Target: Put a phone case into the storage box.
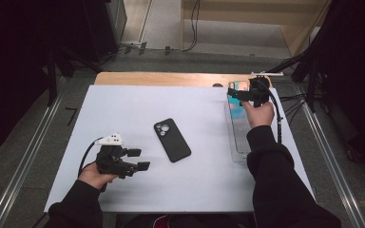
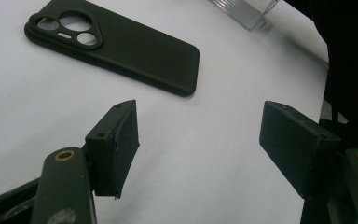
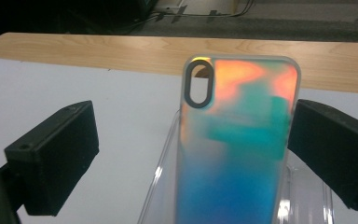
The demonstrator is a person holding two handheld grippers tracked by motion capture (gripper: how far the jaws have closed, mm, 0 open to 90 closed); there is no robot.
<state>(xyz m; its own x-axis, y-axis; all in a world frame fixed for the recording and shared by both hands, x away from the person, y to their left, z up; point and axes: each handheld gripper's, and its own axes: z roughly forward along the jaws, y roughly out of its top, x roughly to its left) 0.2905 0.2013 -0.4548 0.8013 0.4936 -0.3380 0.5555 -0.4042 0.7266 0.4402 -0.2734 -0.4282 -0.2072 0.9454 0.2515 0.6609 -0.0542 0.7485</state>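
Observation:
A black phone point(image 1: 172, 140) lies face down at the middle of the white table, camera end away from me; it also appears in the left gripper view as the black phone point(image 2: 116, 51). My left gripper point(image 1: 139, 159) rests near the front left, open and holding nothing point(image 2: 205, 144), its jaws pointing toward the phone. An iridescent teal-and-orange phone case point(image 3: 237, 140) stands tilted in a clear tray point(image 3: 161, 186). My right gripper point(image 3: 193, 154) is open around the case: the right jaw is at its edge, the left jaw well apart. From above, the right gripper point(image 1: 235, 97) is at the tray's far end.
The clear tray point(image 1: 240, 142) runs along the table's right side, and its corner point(image 2: 247, 9) is visible beyond the phone. A wooden strip point(image 1: 171, 78) borders the far edge. Cables point(image 1: 290, 102) trail off to the right. White surface lies between the phone and the tray.

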